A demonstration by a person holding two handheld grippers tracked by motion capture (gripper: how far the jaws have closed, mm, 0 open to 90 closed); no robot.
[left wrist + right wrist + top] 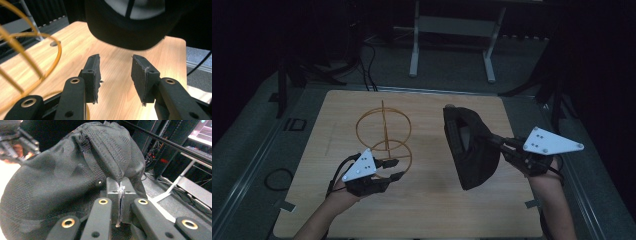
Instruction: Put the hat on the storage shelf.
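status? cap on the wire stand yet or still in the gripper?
Done: the right gripper is shut on a fold of the black cap and holds it lifted off the table. In hand: the cap hangs beside the yellow wire stand, apart from it; the left gripper sits open at the stand's base ring, nothing between its jaws. Left: probably setting the cap onto the stand.

No readable text, label, brand, number or sign anywhere; marks beside table [422, 210] too dim to make out.
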